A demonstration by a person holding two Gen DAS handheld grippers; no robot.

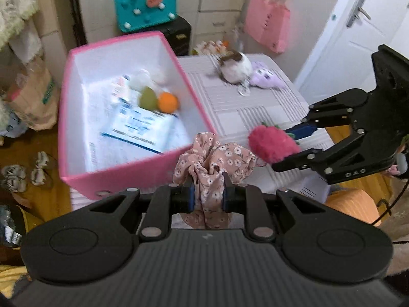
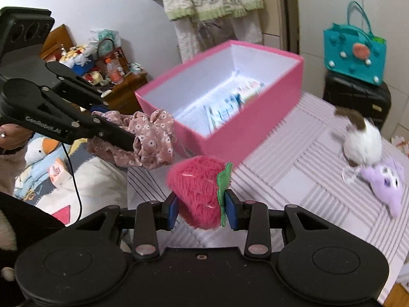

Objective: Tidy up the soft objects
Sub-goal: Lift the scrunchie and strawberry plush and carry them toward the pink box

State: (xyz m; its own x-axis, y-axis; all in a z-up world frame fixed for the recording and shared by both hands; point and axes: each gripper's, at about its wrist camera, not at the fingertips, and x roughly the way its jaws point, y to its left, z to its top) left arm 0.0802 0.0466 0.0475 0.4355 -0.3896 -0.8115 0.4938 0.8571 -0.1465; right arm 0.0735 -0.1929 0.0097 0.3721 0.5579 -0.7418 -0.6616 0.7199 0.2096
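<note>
My left gripper (image 1: 207,194) is shut on a floral pink scrunchie (image 1: 217,158), held above the table's near edge beside the pink box (image 1: 120,176). My right gripper (image 2: 202,208) is shut on a fuzzy pink plush strawberry (image 2: 196,189) with a green leaf, just right of the scrunchie (image 2: 150,138). In the left wrist view the strawberry (image 1: 271,144) sits between the right gripper's (image 1: 286,148) fingers. Inside the box lie a green plush (image 1: 147,98), an orange plush (image 1: 167,101), a white one and papers. A white-and-brown plush (image 1: 236,69) and a purple plush (image 1: 265,76) rest on the striped tabletop (image 1: 245,117).
A teal bag (image 1: 145,7) stands on a black case behind the box. A pink bag (image 1: 268,25) hangs by the white door (image 1: 358,38). A cluttered wooden nightstand (image 2: 110,81) and bedding lie to the left of the table.
</note>
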